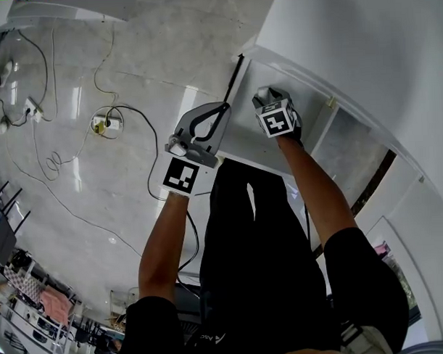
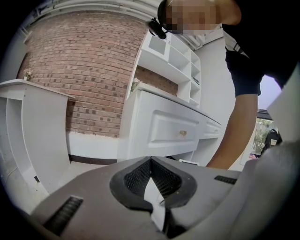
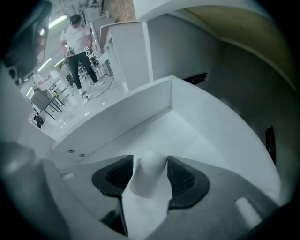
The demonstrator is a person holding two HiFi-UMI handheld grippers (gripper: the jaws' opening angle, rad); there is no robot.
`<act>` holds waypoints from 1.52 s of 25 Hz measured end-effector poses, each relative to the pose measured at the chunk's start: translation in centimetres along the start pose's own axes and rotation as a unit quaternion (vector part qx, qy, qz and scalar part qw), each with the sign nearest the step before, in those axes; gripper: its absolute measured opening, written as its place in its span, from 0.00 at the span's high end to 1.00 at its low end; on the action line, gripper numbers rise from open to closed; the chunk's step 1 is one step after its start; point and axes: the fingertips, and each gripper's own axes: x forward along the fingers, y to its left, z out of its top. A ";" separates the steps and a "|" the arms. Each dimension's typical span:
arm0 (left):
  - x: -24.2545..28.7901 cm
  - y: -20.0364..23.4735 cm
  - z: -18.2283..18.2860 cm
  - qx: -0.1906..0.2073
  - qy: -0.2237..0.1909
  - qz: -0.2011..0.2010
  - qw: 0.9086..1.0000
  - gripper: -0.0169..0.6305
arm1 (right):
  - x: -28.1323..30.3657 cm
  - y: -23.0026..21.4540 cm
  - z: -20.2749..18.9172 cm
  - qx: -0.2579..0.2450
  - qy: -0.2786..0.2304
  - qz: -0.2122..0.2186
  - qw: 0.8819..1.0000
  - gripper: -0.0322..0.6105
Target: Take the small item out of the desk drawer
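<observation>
The white desk drawer [image 3: 136, 112] is pulled out, and the right gripper view looks steeply down into it. A small white cylinder-like item [image 3: 149, 176] stands on the drawer floor between the dark pads of my right gripper [image 3: 150, 158]. Its jaws stand wide and I see no squeeze on the item. In the head view my right gripper [image 1: 266, 98] dips into the drawer [image 1: 243, 139] under the desk top. My left gripper [image 1: 225, 107] hangs just left of the drawer, pointing roughly level. Its pads [image 2: 140, 176] meet at the tips with nothing held.
The white desk top [image 1: 362, 51] overhangs the drawer on the right. Cables and a power strip [image 1: 103, 124] lie on the pale tiled floor to the left. Ahead of the left gripper stand another white desk with a knobbed drawer [image 2: 183, 133] and a brick wall [image 2: 89, 70].
</observation>
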 end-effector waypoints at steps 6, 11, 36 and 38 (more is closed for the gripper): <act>-0.3 1.0 -0.1 0.001 0.006 0.001 1.000 0.98 | 0.2 0.2 -0.1 -0.013 0.009 -0.003 1.000 0.67; -0.7 -0.1 1.9 0.003 0.000 -0.001 1.000 0.98 | -4.7 1.5 1.8 0.006 -0.052 0.020 0.998 0.68; -8.7 -18.0 34.2 0.053 -0.145 -0.031 0.988 0.98 | -62.1 5.1 16.5 -0.062 -0.547 0.104 0.829 0.69; -10.1 -19.3 35.9 0.065 -0.157 -0.032 0.985 0.98 | -65.3 5.7 16.3 -0.070 -0.571 0.107 0.811 0.69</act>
